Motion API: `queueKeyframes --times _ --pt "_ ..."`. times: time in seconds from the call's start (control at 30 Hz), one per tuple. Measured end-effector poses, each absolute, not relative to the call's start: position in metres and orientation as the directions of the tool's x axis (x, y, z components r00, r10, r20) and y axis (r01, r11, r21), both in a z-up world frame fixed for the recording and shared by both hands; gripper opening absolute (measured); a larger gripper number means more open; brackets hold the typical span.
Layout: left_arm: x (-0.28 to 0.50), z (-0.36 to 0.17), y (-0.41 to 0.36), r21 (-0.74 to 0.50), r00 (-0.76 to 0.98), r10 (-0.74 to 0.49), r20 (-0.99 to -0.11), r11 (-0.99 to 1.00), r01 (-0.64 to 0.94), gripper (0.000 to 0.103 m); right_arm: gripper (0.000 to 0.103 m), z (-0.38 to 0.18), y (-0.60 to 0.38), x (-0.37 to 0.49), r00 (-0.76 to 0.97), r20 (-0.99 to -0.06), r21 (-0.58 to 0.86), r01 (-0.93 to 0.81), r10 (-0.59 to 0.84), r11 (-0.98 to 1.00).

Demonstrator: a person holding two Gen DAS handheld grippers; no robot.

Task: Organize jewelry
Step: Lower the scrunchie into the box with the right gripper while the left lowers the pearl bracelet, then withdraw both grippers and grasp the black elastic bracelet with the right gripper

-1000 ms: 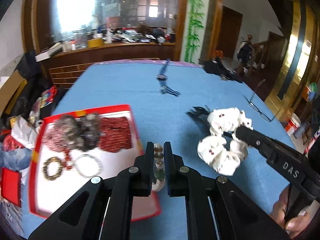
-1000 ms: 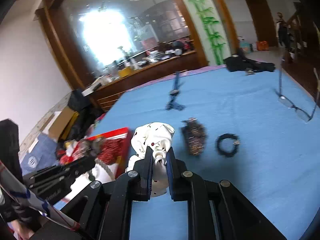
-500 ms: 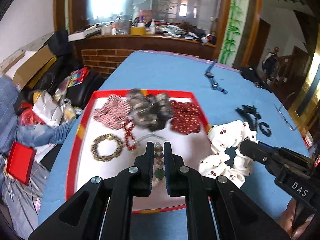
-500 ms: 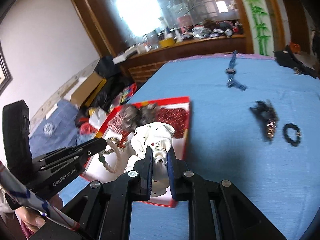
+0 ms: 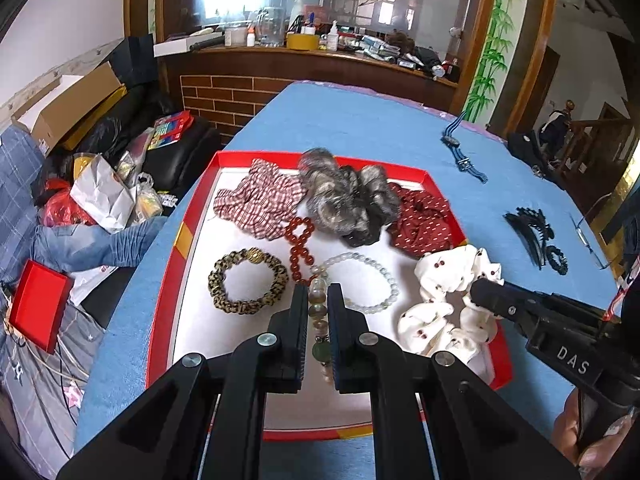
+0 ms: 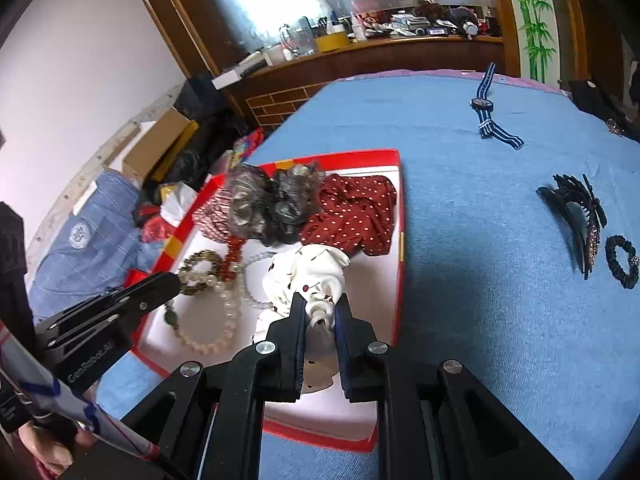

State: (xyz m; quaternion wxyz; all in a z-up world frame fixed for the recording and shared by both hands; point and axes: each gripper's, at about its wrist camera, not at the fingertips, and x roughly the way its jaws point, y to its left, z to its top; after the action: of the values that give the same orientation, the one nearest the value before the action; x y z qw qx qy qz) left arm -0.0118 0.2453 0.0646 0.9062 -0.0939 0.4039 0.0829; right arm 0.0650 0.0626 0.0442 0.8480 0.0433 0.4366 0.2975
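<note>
A red-rimmed tray point(image 5: 424, 176) point(image 6: 394, 156) with a white floor lies on the blue table. It holds several scrunchies, a leopard bracelet point(image 5: 248, 282), a red bead bracelet point(image 5: 300, 248) and a pale bead bracelet point(image 5: 368, 280). My left gripper point(image 5: 318, 296) point(image 6: 170, 280) is shut on a beaded bracelet point(image 5: 319, 320) point(image 6: 216, 316) that hangs over the tray's near part. My right gripper point(image 6: 320, 304) point(image 5: 474, 288) is shut on a white scrunchie with red dots point(image 6: 312, 272) point(image 5: 448, 300), held over the tray's right side.
On the blue cloth right of the tray lie a black hair claw point(image 6: 576, 216), a black hair tie point(image 6: 622, 260) and a striped watch point(image 6: 486, 108). Glasses point(image 5: 592, 240) lie near the right edge. Bags, boxes and clothes fill the floor left of the table.
Both grippers have moved left from over the bare cloth to above the tray, each carrying its item. The tray now fills the middle of both views.
</note>
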Motion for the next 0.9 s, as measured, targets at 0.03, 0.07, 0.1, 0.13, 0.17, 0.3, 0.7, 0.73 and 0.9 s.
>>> queueKeyframes --times 0.03,0.07,0.1,0.13,0.17,0.3,0.7,0.73,0.9 --pt "-0.011 0.062 0.248 -0.103 0.655 0.077 -0.752 0.967 -0.232 0.009 0.016 0.043 0.064 0.067 0.443 -0.721 0.325 -0.463 0.533 0.824" --pt "-0.011 0.06 0.249 -0.101 0.651 0.081 -0.755 0.966 -0.237 0.009 0.016 0.041 0.065 0.068 0.444 -0.728 0.316 -0.458 0.522 0.831" --pt "-0.01 0.058 0.25 -0.099 0.647 0.084 -0.758 0.966 -0.241 0.009 0.016 0.038 0.066 0.07 0.445 -0.735 0.309 -0.452 0.512 0.837" --pt "-0.009 0.055 0.252 -0.095 0.642 0.088 -0.761 0.965 -0.245 0.009 0.017 0.036 0.066 0.071 0.443 -0.739 0.307 -0.449 0.508 0.839" --pt "-0.009 0.053 0.253 -0.093 0.639 0.09 -0.764 0.965 -0.247 0.009 0.017 0.035 0.067 0.072 0.44 -0.742 0.307 -0.447 0.505 0.84" --pt "-0.006 0.043 0.256 -0.089 0.62 0.094 -0.779 0.962 -0.259 0.009 0.017 0.03 0.067 0.075 0.437 -0.754 0.297 -0.44 0.491 0.847" --pt "-0.006 0.041 0.259 -0.084 0.609 0.107 -0.786 0.957 -0.277 0.009 0.039 0.035 0.062 0.072 0.421 -0.747 0.322 -0.45 0.515 0.833" --pt "-0.006 0.042 0.258 -0.086 0.609 0.105 -0.786 0.957 -0.276 0.009 0.039 0.037 0.061 0.071 0.422 -0.743 0.325 -0.45 0.519 0.832" --pt "-0.01 0.05 0.254 -0.08 0.621 0.116 -0.775 0.957 -0.278 0.015 0.042 0.049 0.052 0.064 0.438 -0.716 0.348 -0.453 0.545 0.821"
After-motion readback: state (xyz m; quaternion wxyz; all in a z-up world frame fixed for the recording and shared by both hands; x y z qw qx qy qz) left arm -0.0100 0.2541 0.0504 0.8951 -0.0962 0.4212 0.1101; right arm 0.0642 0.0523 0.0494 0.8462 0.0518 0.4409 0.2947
